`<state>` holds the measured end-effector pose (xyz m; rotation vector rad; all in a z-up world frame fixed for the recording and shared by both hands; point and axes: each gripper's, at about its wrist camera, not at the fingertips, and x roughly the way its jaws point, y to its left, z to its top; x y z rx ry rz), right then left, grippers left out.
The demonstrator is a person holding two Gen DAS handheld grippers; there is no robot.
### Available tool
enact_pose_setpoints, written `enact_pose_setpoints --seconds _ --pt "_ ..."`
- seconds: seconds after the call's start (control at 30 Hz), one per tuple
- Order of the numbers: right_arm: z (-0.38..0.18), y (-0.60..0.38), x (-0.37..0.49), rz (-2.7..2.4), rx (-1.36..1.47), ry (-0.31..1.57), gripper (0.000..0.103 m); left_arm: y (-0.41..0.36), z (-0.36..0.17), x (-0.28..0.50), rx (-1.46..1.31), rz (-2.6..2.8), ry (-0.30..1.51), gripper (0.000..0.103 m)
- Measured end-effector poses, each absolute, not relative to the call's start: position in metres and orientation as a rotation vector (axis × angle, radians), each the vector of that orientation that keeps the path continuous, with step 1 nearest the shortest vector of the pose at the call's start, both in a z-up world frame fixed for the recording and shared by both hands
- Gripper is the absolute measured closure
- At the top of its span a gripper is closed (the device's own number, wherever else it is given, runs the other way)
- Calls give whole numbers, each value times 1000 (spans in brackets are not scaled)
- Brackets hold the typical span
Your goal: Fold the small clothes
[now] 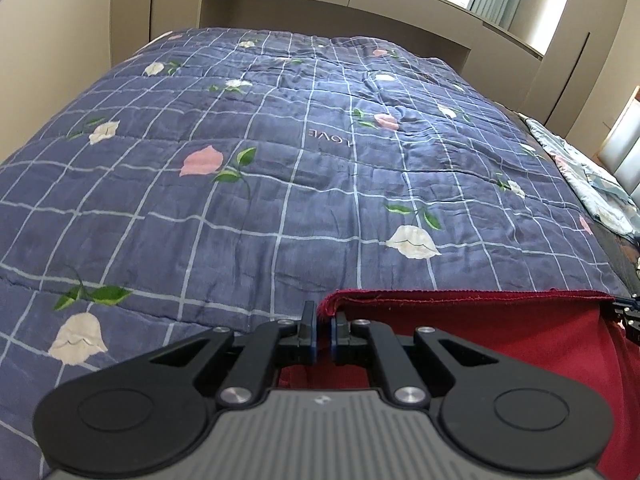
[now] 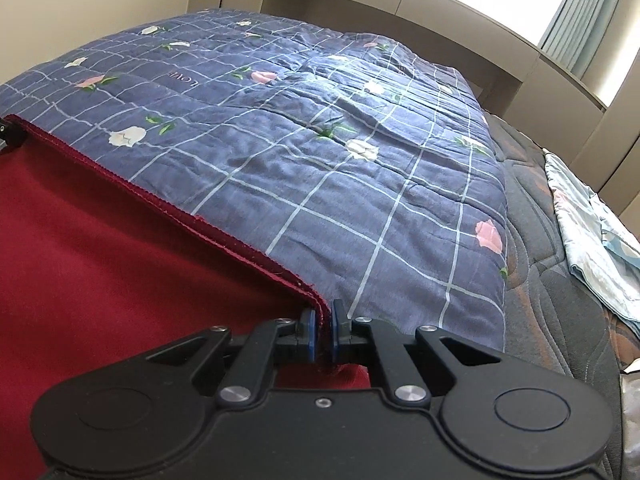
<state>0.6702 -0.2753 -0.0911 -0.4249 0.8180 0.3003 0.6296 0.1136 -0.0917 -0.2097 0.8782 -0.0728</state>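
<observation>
A dark red garment [image 1: 480, 328] is stretched between my two grippers over a bed. My left gripper [image 1: 323, 332] is shut on the garment's left corner, with the hem pinched between its blue pads. In the right wrist view the same red garment [image 2: 120, 260] fills the lower left, and my right gripper [image 2: 322, 332] is shut on its right corner. The hem runs taut from one gripper to the other. The right gripper's tip [image 1: 630, 312] shows at the far right edge of the left wrist view. The left gripper's tip [image 2: 10, 136] shows at the left edge of the right wrist view.
A blue checked quilt with flowers [image 1: 280, 160] covers the bed ahead. A dark mattress edge [image 2: 540, 260] lies bare on the right, with a pale folded cloth [image 2: 592, 240] on it. A beige headboard [image 1: 320, 12] and walls stand beyond, with a bright window and curtain [image 2: 580, 12] behind.
</observation>
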Motion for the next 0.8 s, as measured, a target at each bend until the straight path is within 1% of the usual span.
enact_pose_setpoints --seconds 0.33,0.43,0.5,0.53,0.57,0.6,0.63,0.67,0.7,0.77,0.8 --pt "-98 -274 674 292 -420 813 96 115 -101 634 -207 -78 888 97" --pt "-101 -273 674 282 -426 808 93 115 -107 635 -213 -73 899 96" --pt "-103 -273 673 267 -426 802 87 115 -109 636 -218 -74 901 93" --pt "-103 -273 672 262 -425 799 86 115 -111 636 -217 -70 906 80" --pt "-103 -274 671 255 -422 789 81 114 -111 637 -215 -68 916 69" --pt "-103 -275 669 239 -418 776 70 114 -112 636 -215 -57 924 38" --pt "-102 -277 667 213 -411 758 63 115 -111 634 -219 -36 930 18" --pt "-101 -279 665 186 -398 740 41 115 -110 631 -222 -24 921 14" --pt "-99 -283 662 161 -382 718 18 116 -108 627 -222 -14 905 13" --pt "-94 -289 651 102 -352 652 1 115 -102 617 -207 30 870 6" --pt "-91 -290 644 61 -348 618 1 113 -98 610 -201 71 836 0"
